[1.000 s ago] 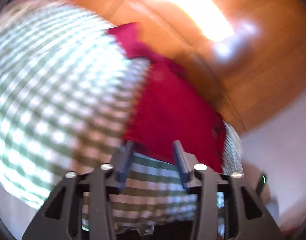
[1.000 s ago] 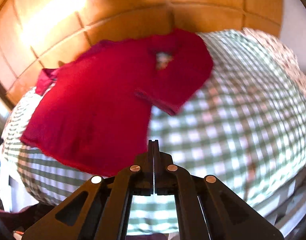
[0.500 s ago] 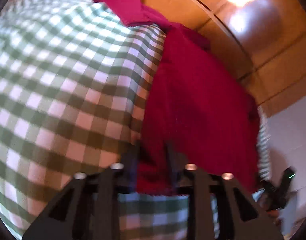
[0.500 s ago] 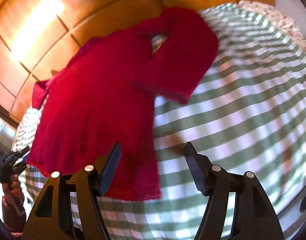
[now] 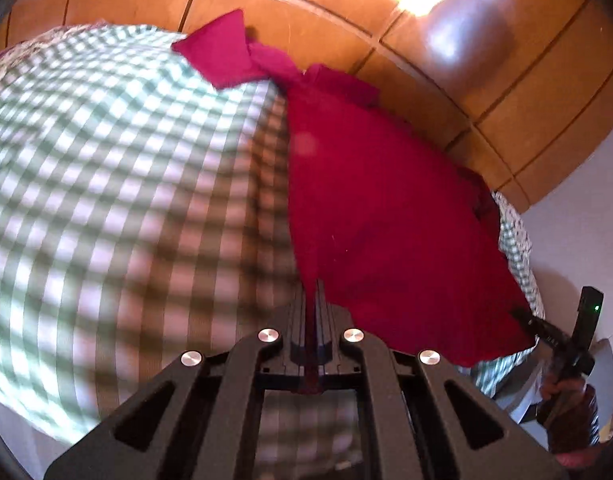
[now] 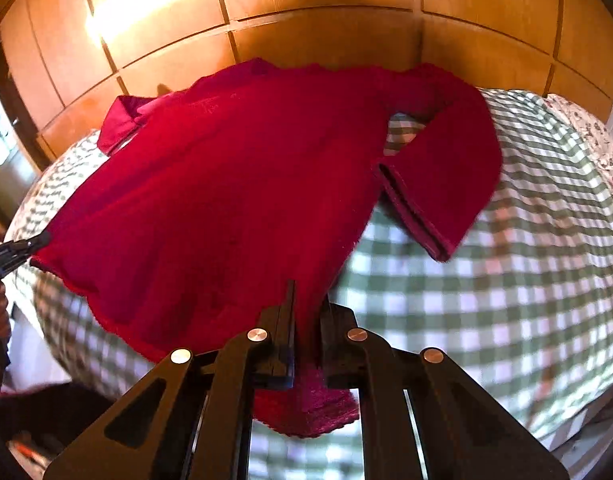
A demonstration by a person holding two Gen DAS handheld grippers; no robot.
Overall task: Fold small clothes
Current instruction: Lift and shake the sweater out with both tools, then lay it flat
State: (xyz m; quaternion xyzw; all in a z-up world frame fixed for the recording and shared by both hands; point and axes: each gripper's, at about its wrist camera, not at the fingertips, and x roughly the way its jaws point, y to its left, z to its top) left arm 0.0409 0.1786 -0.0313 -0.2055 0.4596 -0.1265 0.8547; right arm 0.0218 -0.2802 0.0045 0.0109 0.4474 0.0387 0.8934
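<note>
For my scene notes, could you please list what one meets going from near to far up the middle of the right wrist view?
Right tool, closing on the hem → red sweater → wooden panelled wall.

Green-and-white checked bed cover [image 6: 506, 300] with a red sweater [image 6: 234, 200] spread directly on it

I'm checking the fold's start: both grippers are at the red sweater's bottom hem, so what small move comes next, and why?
Probably lift both hem corners together and carry them toward the neckline. The left gripper is shut on the red sweater, the right gripper is closing on its hem, and the body lies flat on the checked cloth.
</note>
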